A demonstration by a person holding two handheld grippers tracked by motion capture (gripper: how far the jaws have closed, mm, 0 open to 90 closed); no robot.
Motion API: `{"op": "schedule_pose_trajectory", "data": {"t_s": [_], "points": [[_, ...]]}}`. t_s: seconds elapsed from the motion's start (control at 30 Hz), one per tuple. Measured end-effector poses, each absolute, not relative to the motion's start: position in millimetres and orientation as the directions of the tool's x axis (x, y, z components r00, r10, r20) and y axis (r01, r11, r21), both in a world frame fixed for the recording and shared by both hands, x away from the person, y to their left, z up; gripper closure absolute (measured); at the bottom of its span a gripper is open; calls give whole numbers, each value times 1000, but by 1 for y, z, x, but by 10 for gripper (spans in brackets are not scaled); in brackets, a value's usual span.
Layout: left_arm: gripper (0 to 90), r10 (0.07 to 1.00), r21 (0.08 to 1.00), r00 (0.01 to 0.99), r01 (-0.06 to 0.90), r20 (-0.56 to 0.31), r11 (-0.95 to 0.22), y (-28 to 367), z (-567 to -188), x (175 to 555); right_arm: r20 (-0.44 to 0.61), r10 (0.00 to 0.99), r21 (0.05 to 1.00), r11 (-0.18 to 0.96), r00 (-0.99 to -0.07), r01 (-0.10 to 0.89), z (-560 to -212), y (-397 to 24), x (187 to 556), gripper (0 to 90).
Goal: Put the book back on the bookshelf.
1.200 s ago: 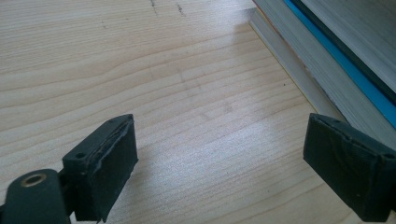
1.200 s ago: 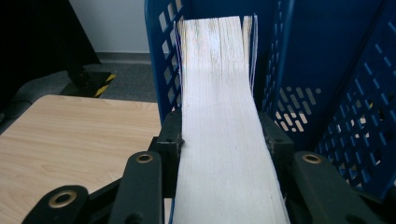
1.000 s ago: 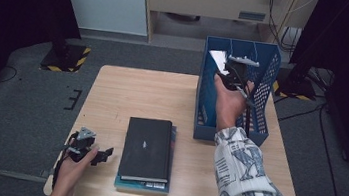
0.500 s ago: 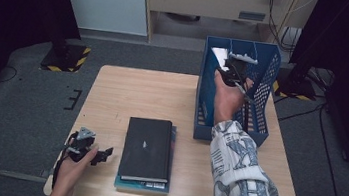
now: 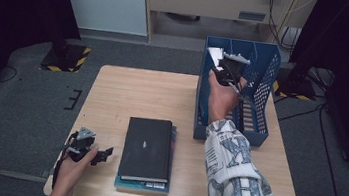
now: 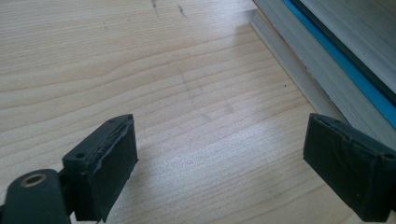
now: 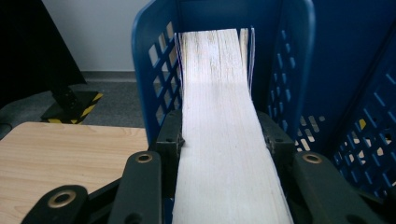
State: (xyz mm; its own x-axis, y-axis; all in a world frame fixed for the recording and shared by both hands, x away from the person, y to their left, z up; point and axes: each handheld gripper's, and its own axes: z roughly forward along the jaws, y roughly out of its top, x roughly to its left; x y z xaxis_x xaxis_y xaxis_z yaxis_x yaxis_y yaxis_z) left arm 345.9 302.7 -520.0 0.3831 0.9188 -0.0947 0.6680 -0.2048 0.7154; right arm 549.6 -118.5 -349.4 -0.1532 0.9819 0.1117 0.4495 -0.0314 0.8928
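Inside the blue basket (image 5: pixel 265 84), at the bench's (image 5: pixel 137 93) far right corner, the right gripper (image 5: pixel 226 70) pinches a book (image 7: pixel 224 140) by its covers — the pale page edge faces the gripper's camera and runs toward the basket's far wall. The book stands on edge against the basket's left wall, its top above the rim. Near the basket's front left, two stacked books (image 5: pixel 147 150) lie flat, a black one over a teal one. Left of that stack, the left gripper (image 5: pixel 100 154) rests low over bare wood, jaws spread wide — nothing between them.
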Motion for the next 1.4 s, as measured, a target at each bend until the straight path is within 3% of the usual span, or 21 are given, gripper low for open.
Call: {"op": "schedule_pose_trajectory", "data": {"t_s": [0.3, 0.53, 0.73, 0.77, 0.8, 1.0, 1.4], "points": [[93, 917, 714, 388, 667, -91, -211, 301, -520, 346, 106, 981, 898, -25, -161, 440, -353, -114, 543, 580], [93, 918, 714, 387, 668, -93, -210, 301, -520, 346, 155, 966, 893, -49, -205, 447, -350, -116, 541, 490], [93, 918, 714, 385, 669, -93, -208, 302, -520, 346, 165, 946, 897, -26, -280, 441, -349, -120, 536, 279], [93, 918, 714, 386, 668, -93, -209, 301, -520, 346, 165, 946, 897, -26, -280, 441, -349, -120, 536, 279], [92, 917, 714, 387, 667, -91, -211, 301, -520, 346, 162, 939, 902, -16, -304, 431, -349, -120, 533, 206], [91, 917, 717, 389, 664, -89, -212, 300, -520, 346, 122, 935, 912, 27, -334, 410, -346, -124, 519, 116], [90, 918, 718, 387, 662, -84, -214, 300, -520, 347, 126, 919, 911, 42, -373, 411, -361, -146, 492, 82]]}}
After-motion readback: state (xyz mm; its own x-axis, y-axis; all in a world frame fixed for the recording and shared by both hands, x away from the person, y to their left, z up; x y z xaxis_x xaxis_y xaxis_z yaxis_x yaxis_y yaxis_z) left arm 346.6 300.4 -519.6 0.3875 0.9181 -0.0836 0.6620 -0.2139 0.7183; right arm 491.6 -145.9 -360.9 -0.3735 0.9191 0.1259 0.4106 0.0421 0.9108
